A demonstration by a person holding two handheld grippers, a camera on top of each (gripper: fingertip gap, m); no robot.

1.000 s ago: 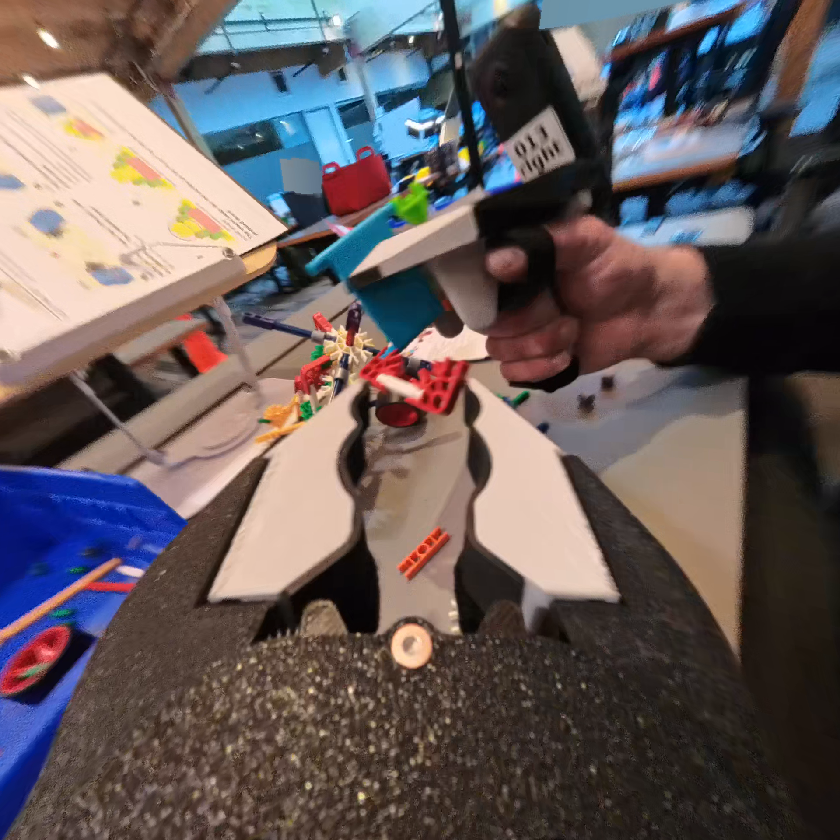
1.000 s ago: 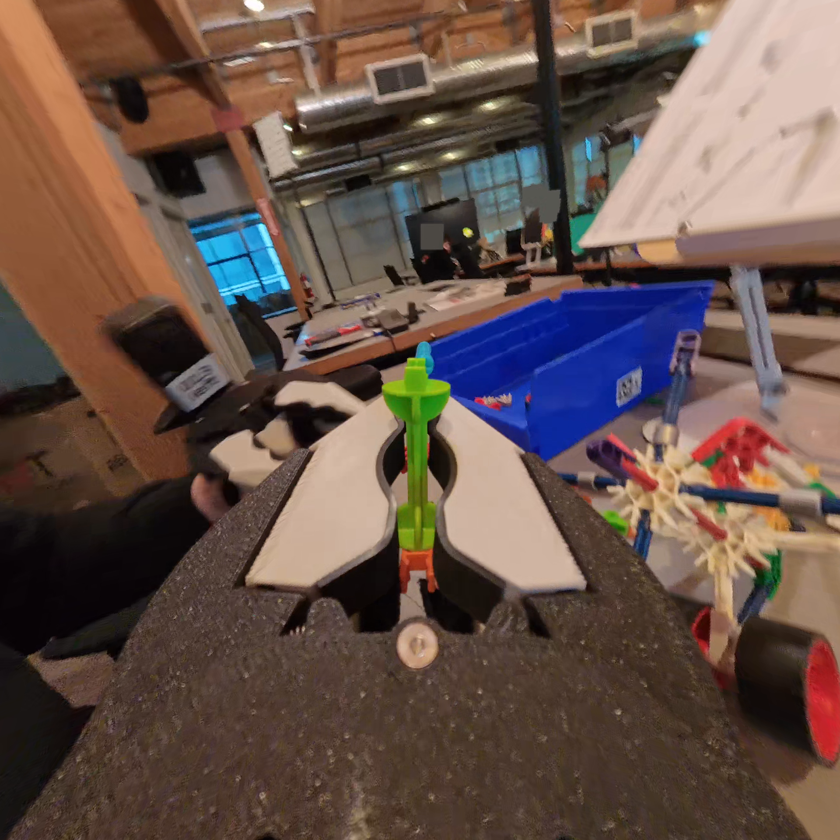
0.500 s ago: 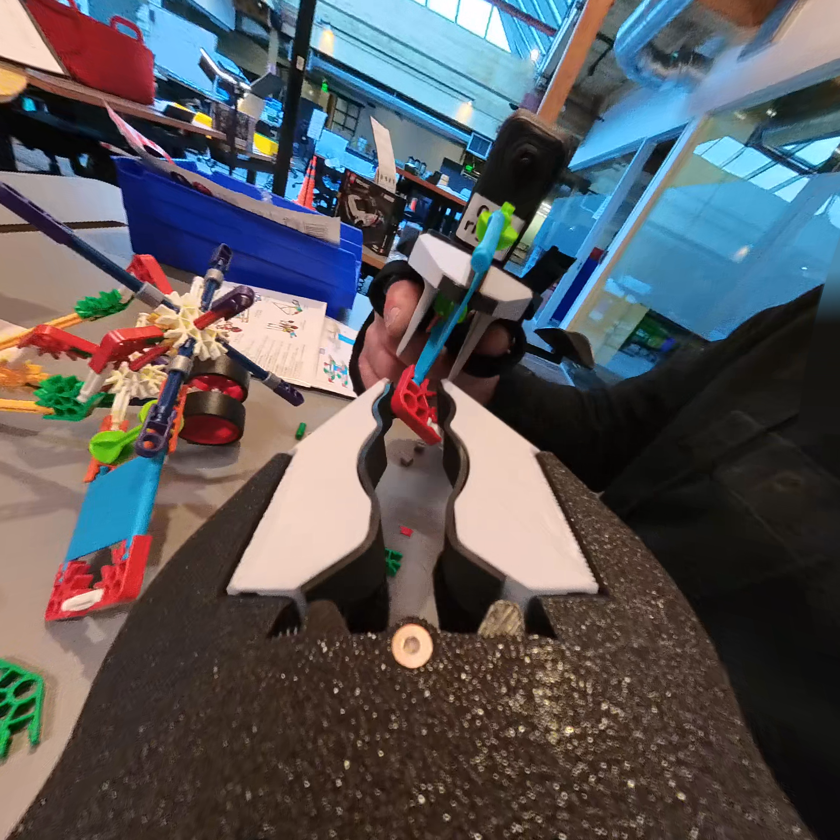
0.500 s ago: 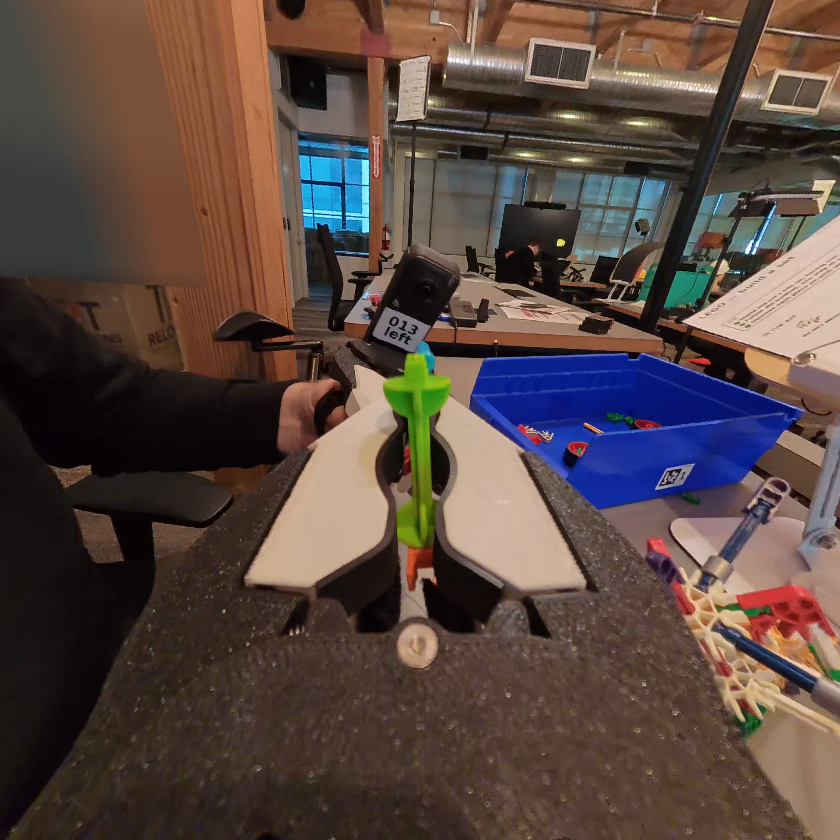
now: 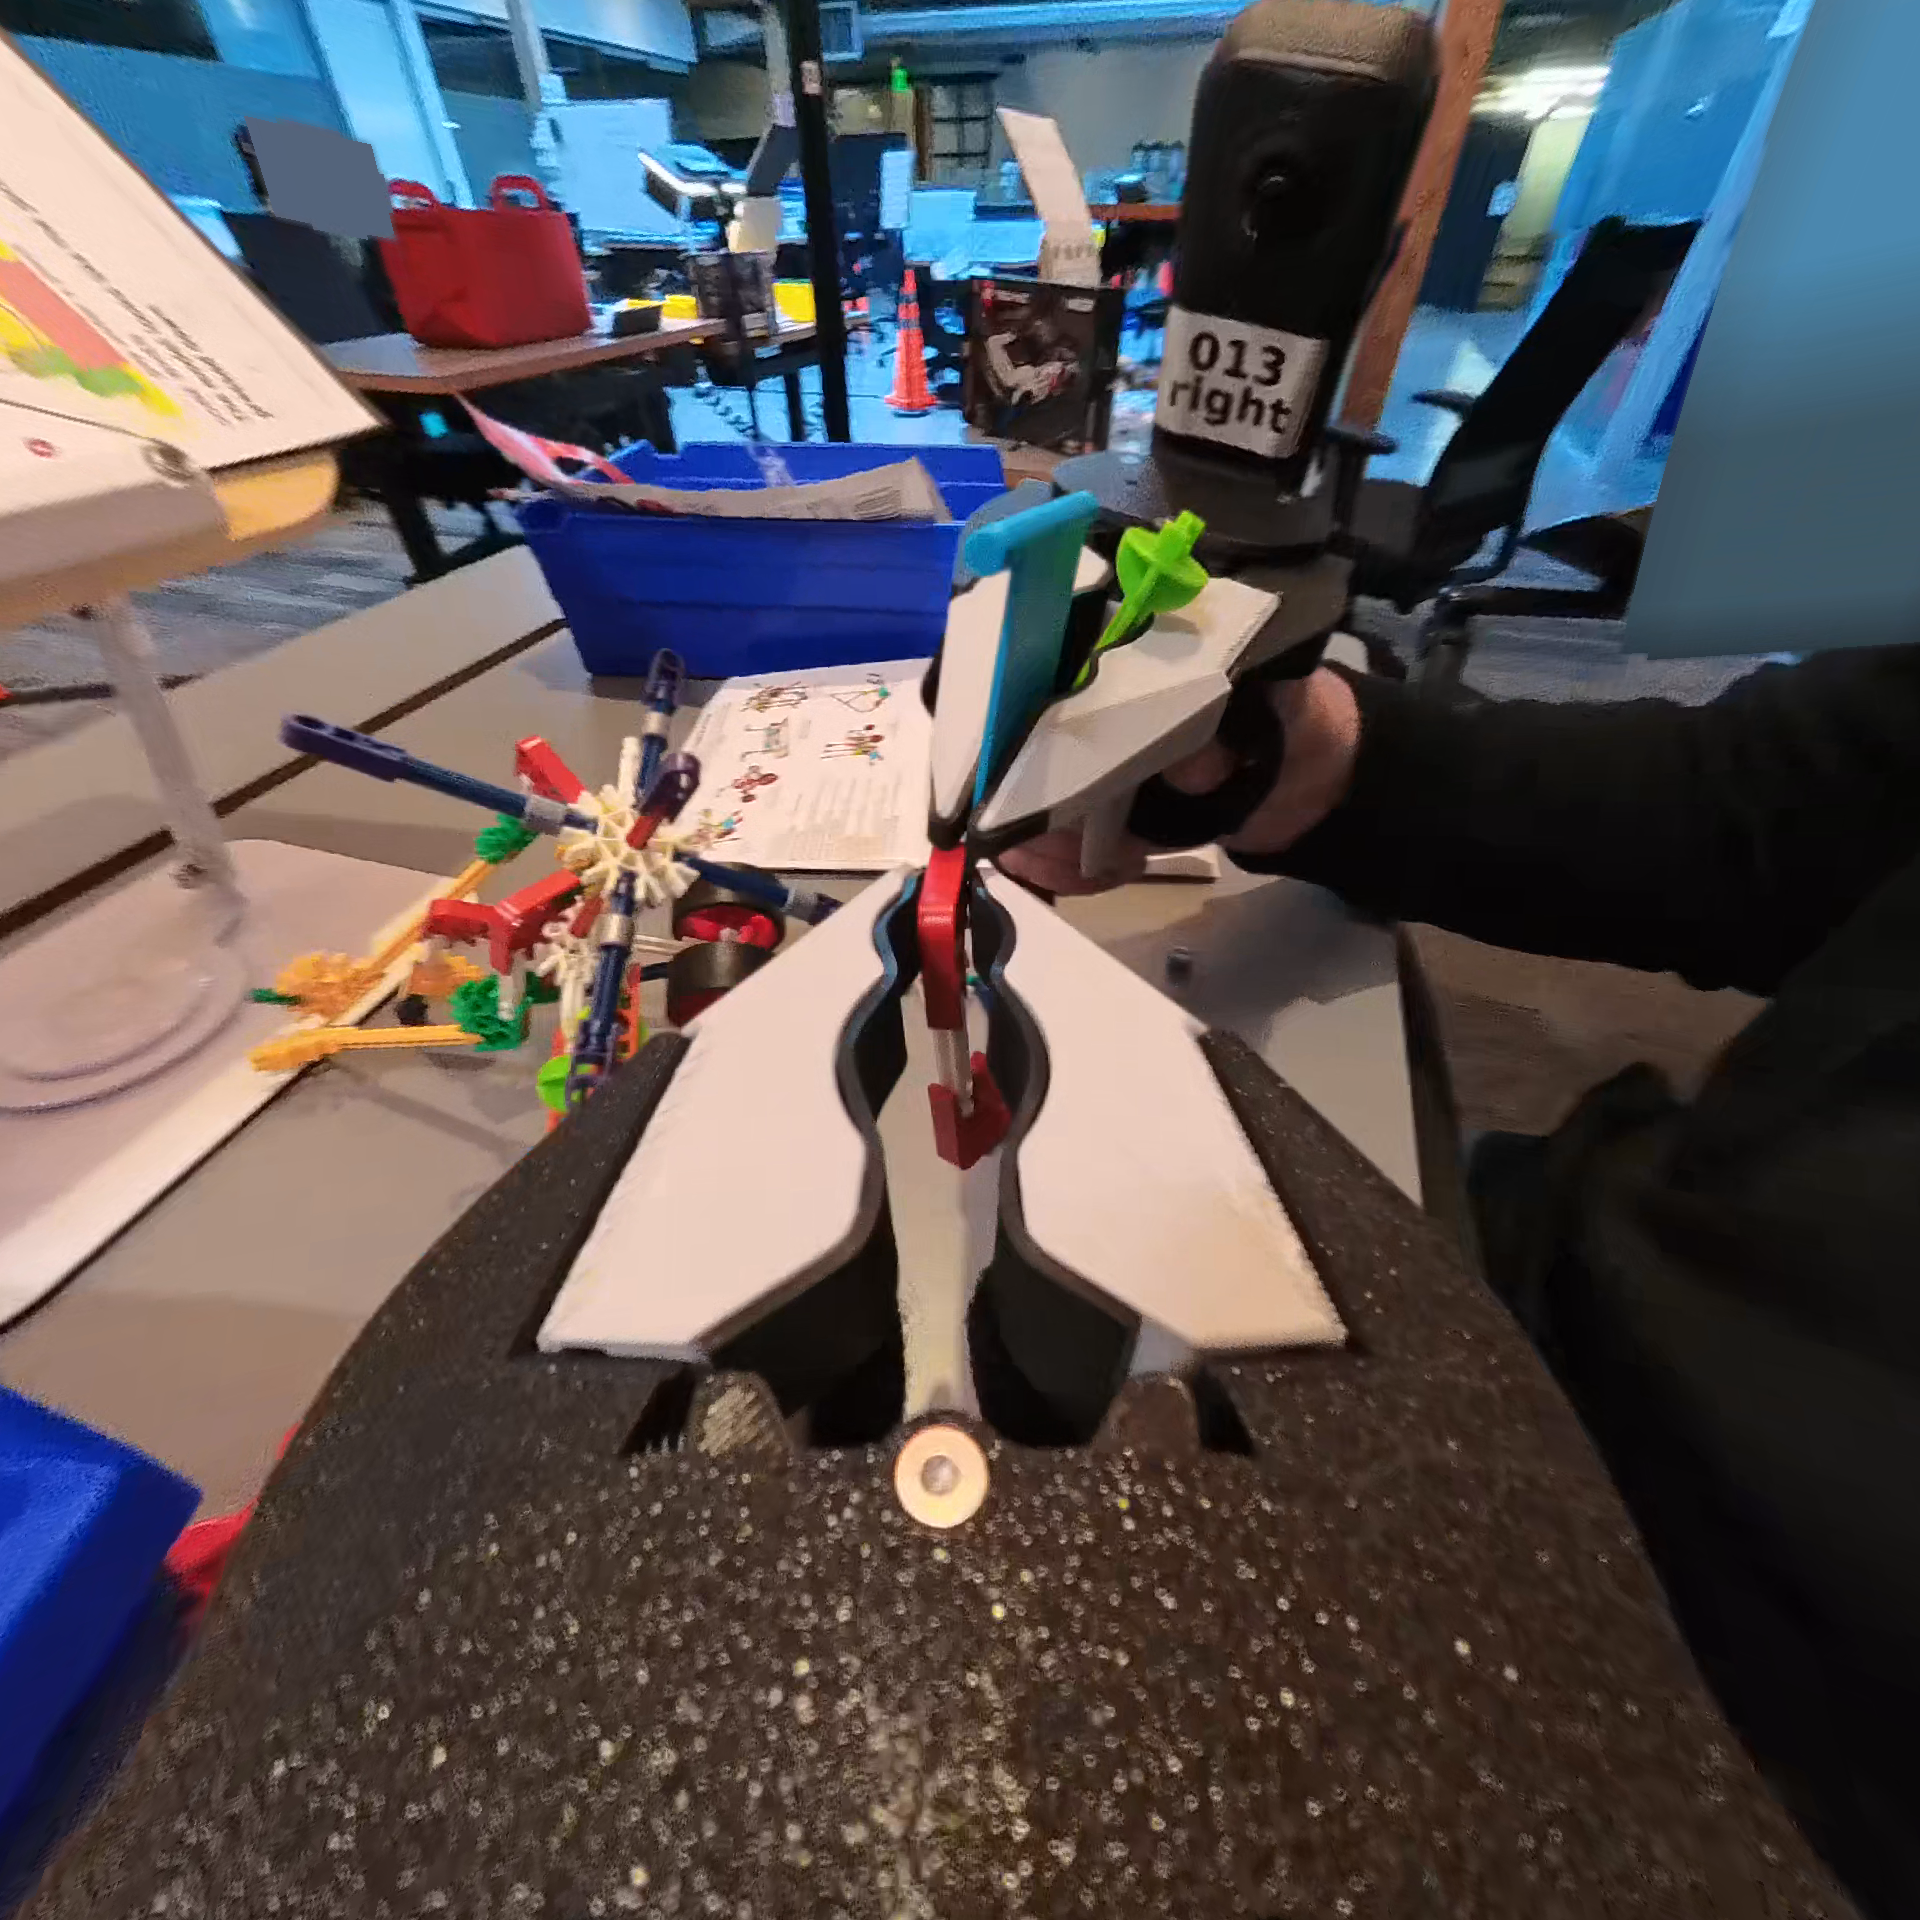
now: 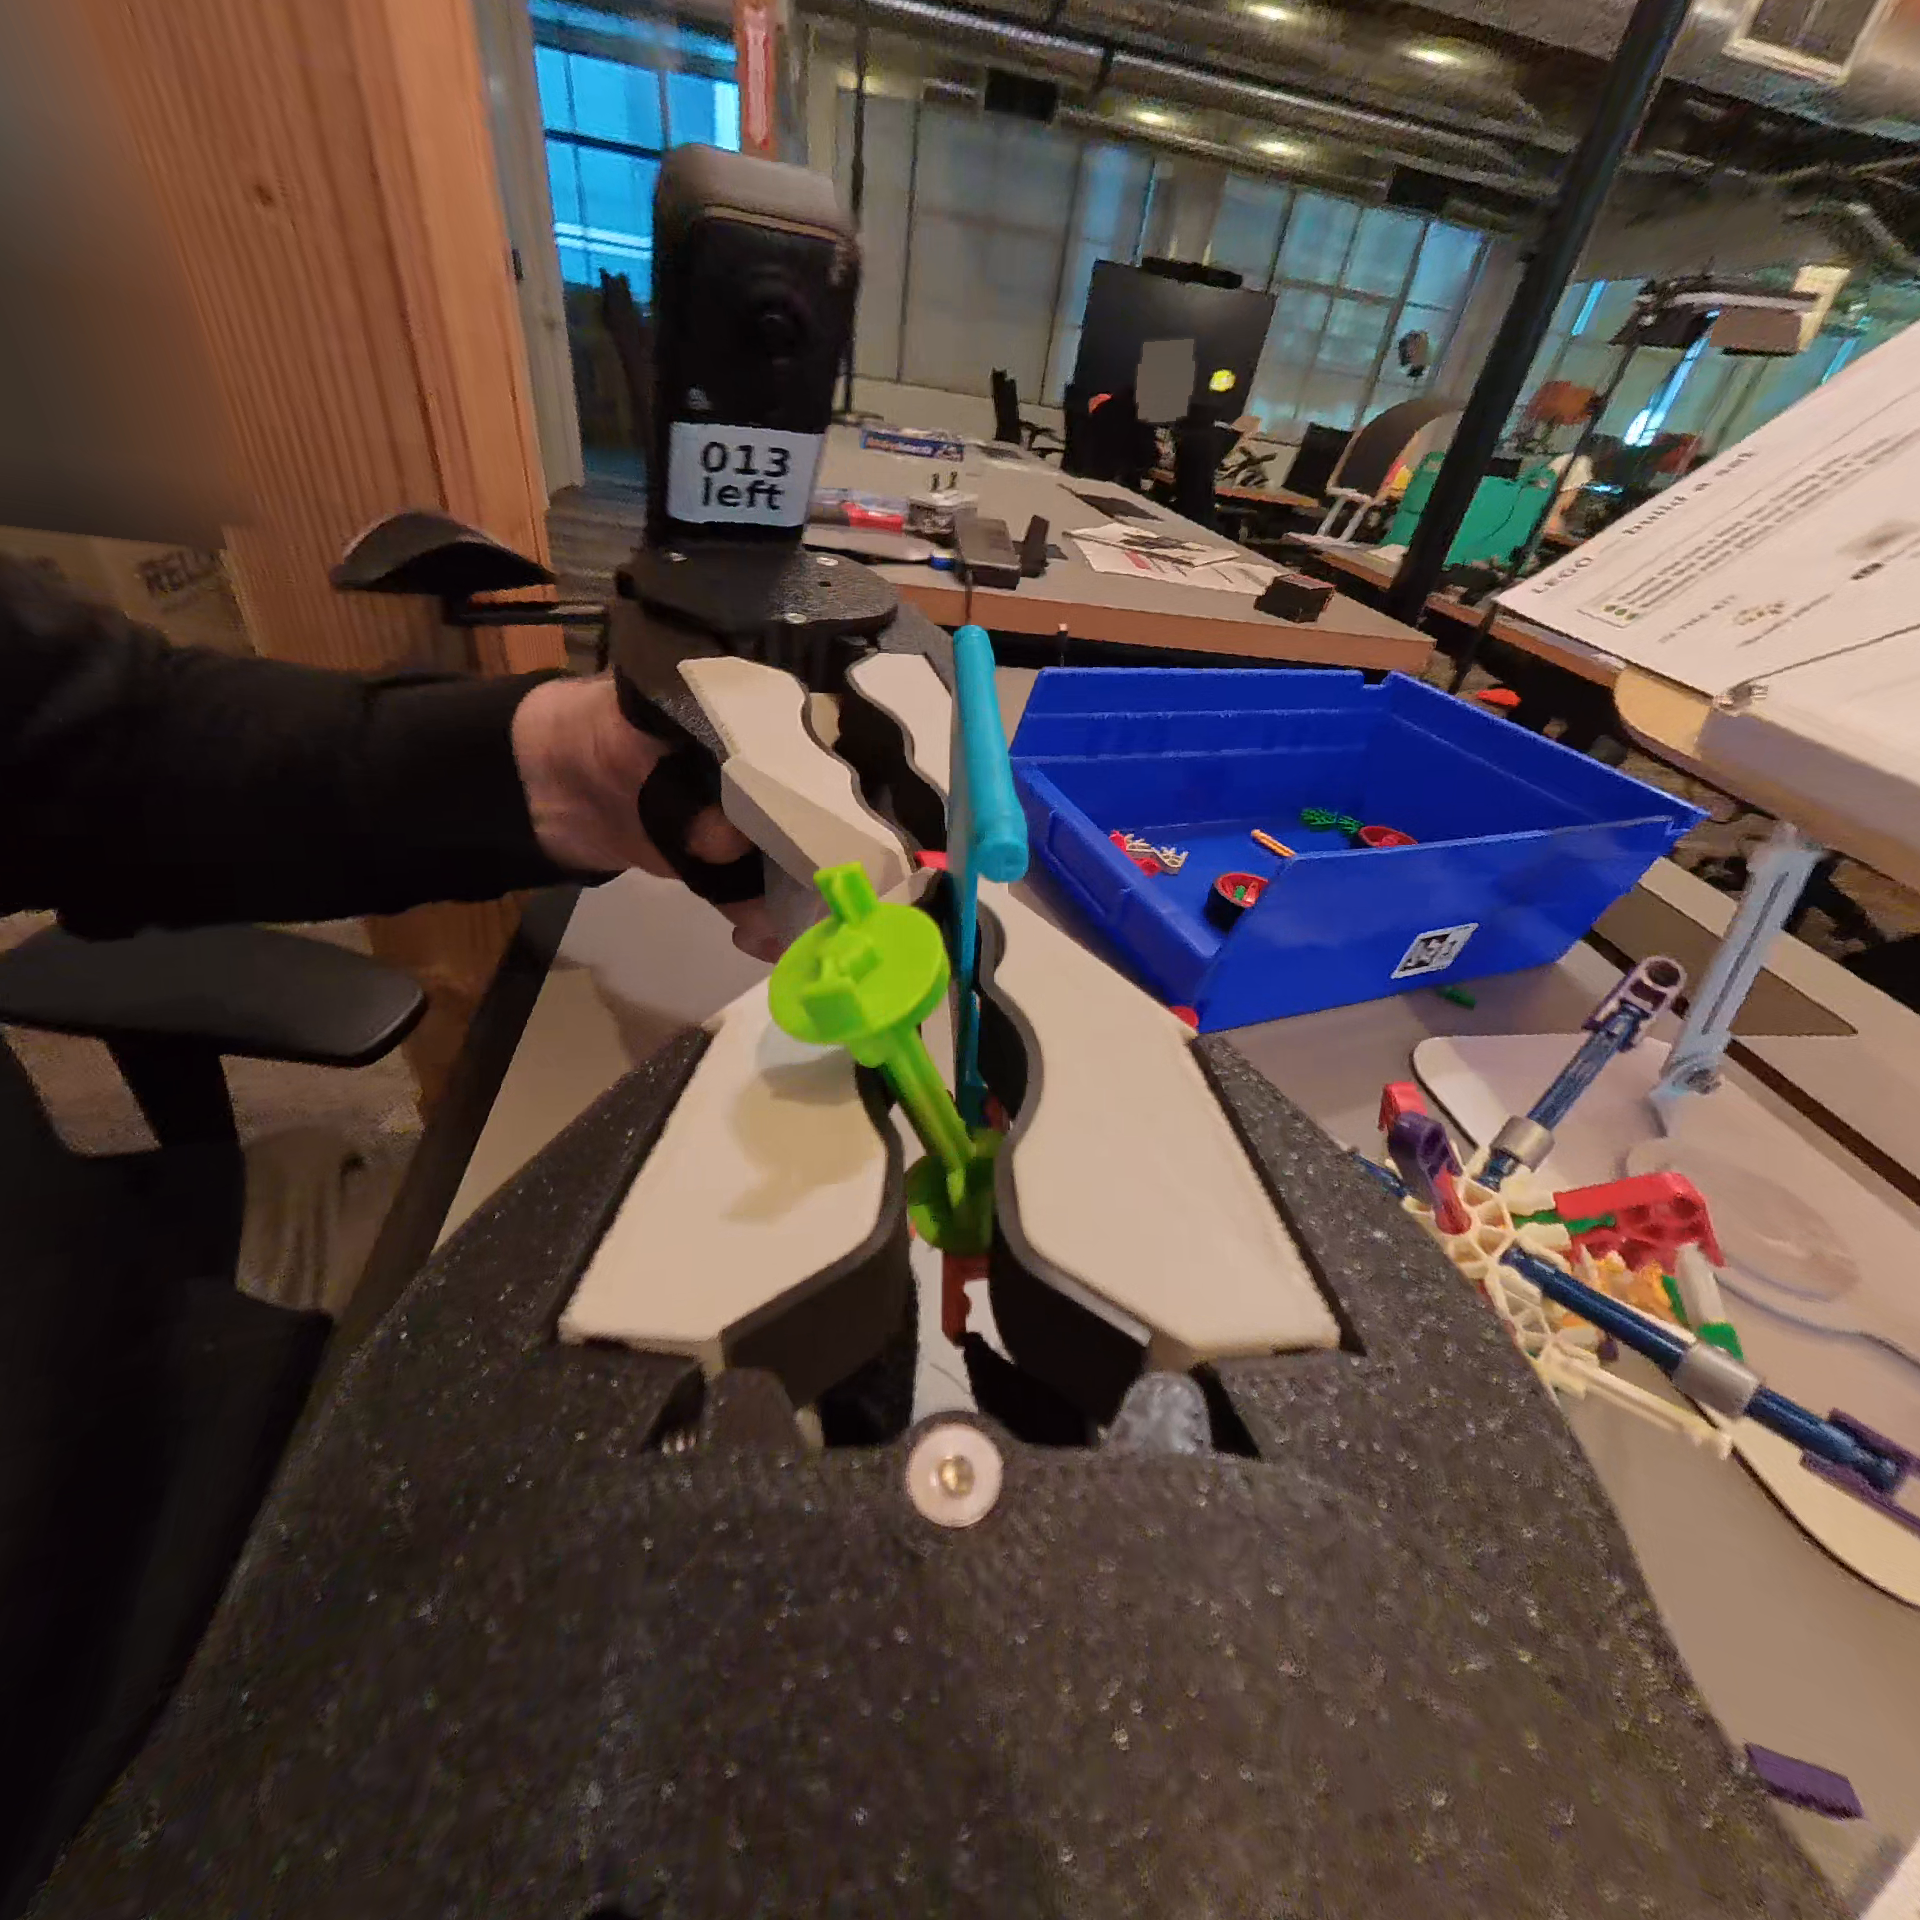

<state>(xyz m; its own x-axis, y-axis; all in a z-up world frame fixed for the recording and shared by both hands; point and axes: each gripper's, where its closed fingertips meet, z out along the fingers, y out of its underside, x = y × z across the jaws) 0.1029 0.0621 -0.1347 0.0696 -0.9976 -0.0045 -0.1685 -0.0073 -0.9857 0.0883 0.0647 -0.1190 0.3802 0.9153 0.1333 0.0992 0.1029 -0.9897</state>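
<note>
My left gripper clamps red plastic connector piece | right gripper grips teal plastic panel | light, stiff, slippery, so I judge: pinch flats.

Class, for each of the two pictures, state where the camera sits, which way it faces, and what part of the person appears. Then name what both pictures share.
Left wrist view: on the left gripper, facing the right gripper and a hand; red connector piece clamped.
Right wrist view: on the right gripper, facing the left gripper and a blue bin; clamps a teal panel bearing a green spindle.
Shared: the teal panel, green spindle, toy model.
</note>
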